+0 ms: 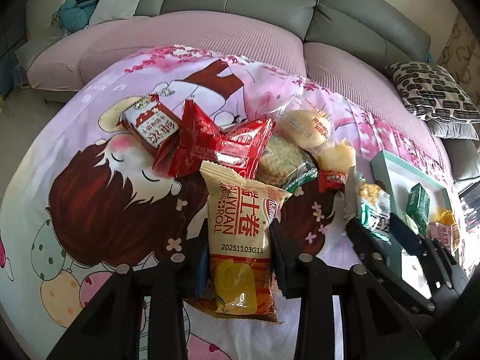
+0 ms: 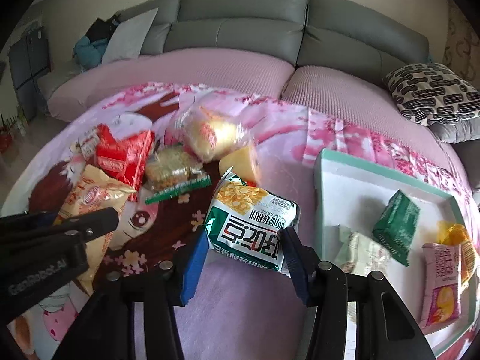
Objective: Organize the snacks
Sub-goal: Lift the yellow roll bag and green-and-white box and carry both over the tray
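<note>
Left wrist: left gripper is clamped on the Swiss roll pack, held over the blanket's middle. The grip sits mid-pack on soft film, so it could slide out.

Right wrist: right gripper pinches the green-white biscuit pack low, apparently by its bottom edge. It is just left of the white tray and may pivot and clip the tray's rim.
</note>
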